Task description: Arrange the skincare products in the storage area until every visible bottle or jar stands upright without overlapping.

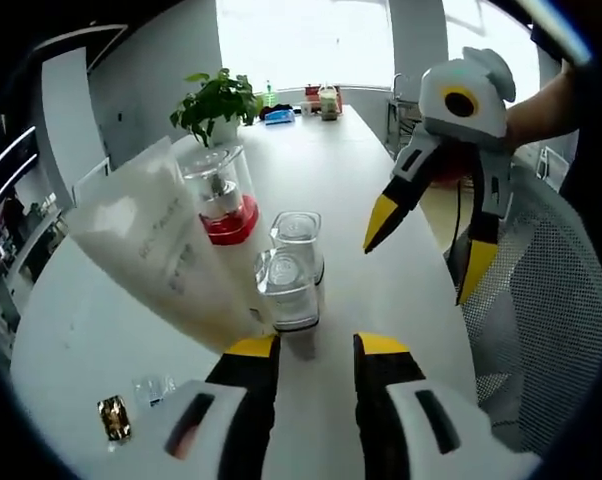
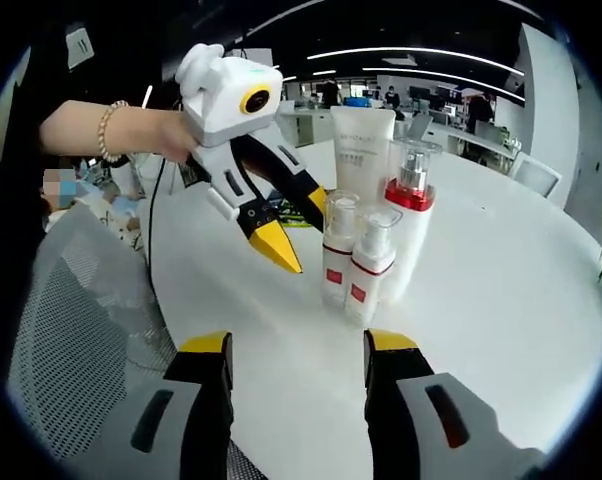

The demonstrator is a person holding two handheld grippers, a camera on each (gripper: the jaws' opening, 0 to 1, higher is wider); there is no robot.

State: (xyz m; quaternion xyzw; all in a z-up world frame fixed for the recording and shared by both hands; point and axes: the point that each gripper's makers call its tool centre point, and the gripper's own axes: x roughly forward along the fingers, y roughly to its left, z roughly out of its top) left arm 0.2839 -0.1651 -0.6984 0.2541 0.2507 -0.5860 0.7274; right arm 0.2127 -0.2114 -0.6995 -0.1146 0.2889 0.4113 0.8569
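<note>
On the white table (image 2: 501,300) the tube (image 2: 361,150) and three bottles (image 2: 371,265) stand upright, close together. Both my claws, left (image 1: 316,345) and right (image 2: 296,345), are released and empty. The bottles look light, slippery and easy to tip, so I would grip low on the body.

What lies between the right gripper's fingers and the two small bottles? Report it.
Bare white table in the right gripper view; the right gripper stands short of the two small bottles.

Left gripper (image 1: 316,345), right gripper (image 2: 297,340) — both agape, empty.
</note>
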